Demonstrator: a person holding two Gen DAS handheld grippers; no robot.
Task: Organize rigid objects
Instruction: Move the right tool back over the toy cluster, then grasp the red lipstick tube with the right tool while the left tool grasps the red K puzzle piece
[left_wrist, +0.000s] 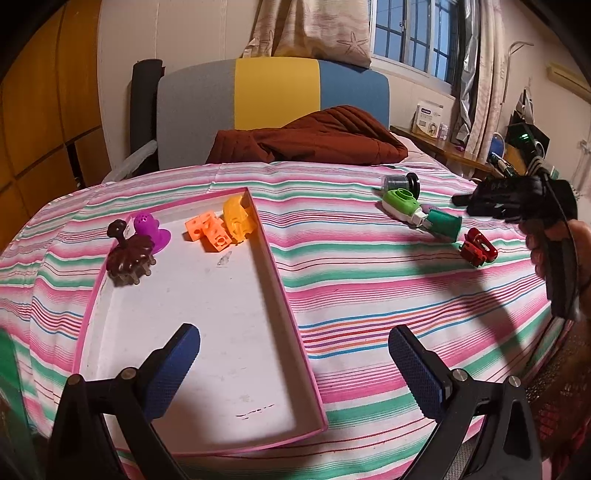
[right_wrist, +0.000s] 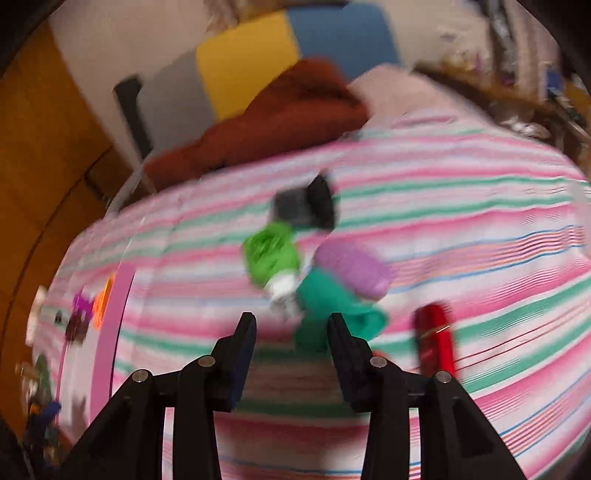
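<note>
Pink-edged tray (left_wrist: 284, 295) holds orange blocks (left_wrist: 208, 230); both hand-held grippers gape, nothing gripped.

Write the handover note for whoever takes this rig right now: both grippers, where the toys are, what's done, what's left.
Left gripper: open, empty, over the near end of the pink-rimmed tray.
Right gripper: jaws apart, nothing between them, aimed at the teal piece; that view is blurred.
Done: in the tray's far end lie the brown toy, purple toy, orange blocks and yellow piece.
Left: on the striped bedspread, the black jar, green-and-white toy, the teal piece, the red clip, and a lilac piece.
</note>
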